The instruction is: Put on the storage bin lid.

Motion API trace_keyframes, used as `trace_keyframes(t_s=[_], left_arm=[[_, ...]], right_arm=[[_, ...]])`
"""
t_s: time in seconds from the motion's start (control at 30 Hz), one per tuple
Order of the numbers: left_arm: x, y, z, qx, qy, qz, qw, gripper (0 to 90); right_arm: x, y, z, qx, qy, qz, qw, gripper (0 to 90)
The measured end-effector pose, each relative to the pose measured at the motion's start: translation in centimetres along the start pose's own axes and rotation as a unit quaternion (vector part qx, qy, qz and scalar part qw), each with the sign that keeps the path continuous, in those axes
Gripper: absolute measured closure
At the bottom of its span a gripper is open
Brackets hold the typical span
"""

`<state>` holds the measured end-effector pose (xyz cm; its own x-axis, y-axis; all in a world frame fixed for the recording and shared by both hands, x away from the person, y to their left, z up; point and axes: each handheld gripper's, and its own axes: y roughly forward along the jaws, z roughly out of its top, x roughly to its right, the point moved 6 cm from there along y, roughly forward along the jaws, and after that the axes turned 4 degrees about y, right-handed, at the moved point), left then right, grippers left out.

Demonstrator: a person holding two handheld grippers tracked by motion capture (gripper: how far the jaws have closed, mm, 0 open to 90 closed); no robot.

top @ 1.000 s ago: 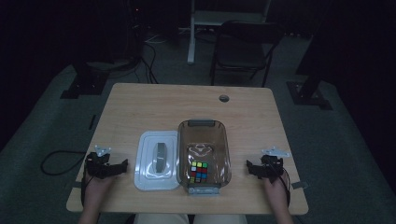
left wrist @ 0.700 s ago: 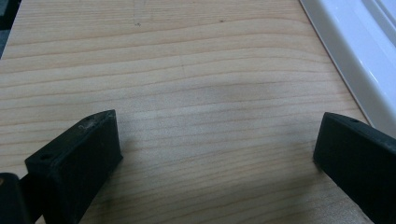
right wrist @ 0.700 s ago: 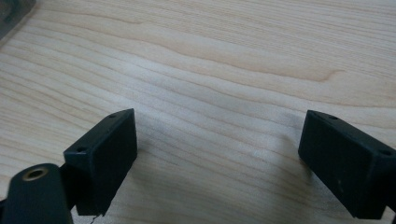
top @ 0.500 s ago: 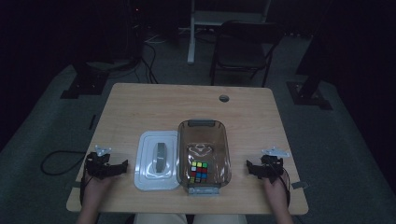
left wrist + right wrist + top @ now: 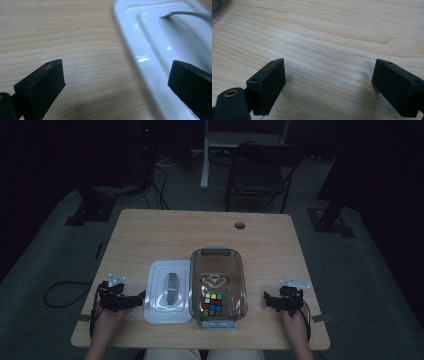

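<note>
The left tool (image 5: 140, 298) rests low on the wooden counter (image 5: 150, 235) near its front edge, jaws spread wide with nothing between them; in the left gripper view (image 5: 115, 82) one jaw sits over bare wood and the other over the rim of the white lid (image 5: 160, 50), so the lid's near edge lies just inside the gap, though whether a jaw touches it is hard to tell. In the high view that lid (image 5: 169, 291), with a grey handle (image 5: 171, 285) along its middle, lies flat just beside the left tool's tips. Touching or nearly touching the lid's far side stands a clear brownish container (image 5: 218, 287), uncovered, with a Rubik's cube (image 5: 212, 304) inside near its front end. The right tool (image 5: 270, 301) lies on the counter beyond the container, near it but apart; in the right gripper view (image 5: 328, 80) its jaws stand wide apart over bare wood. Farther off, a dark chair (image 5: 260, 170) stands behind the counter.
</note>
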<state>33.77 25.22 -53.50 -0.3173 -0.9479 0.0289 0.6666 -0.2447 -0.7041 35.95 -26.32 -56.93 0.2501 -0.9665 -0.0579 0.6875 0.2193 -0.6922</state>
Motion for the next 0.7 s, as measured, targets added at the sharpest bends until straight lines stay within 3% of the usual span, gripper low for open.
trace_keyframes(t_s=[0.27, 0.4, 0.7], left_arm=[[2.9, 0.1, 0.4, -0.002, 0.034, -0.042, 0.9986, 1.5], [3.8, 0.0, 1.1, 0.005, 0.040, -0.053, 0.9978, 1.5], [6.8, 0.4, 2.4, 0.022, 0.063, -0.090, 0.9937, 1.5]], right_arm=[[0.0, 0.0, 0.0, 0.000, 0.000, 0.000, 1.0000, 11.5], [0.0, 0.0, 0.0, 0.000, 0.000, 0.000, 1.0000, 11.5], [0.0, 0.0, 0.0, 0.000, 0.000, 0.000, 1.0000, 11.5]])
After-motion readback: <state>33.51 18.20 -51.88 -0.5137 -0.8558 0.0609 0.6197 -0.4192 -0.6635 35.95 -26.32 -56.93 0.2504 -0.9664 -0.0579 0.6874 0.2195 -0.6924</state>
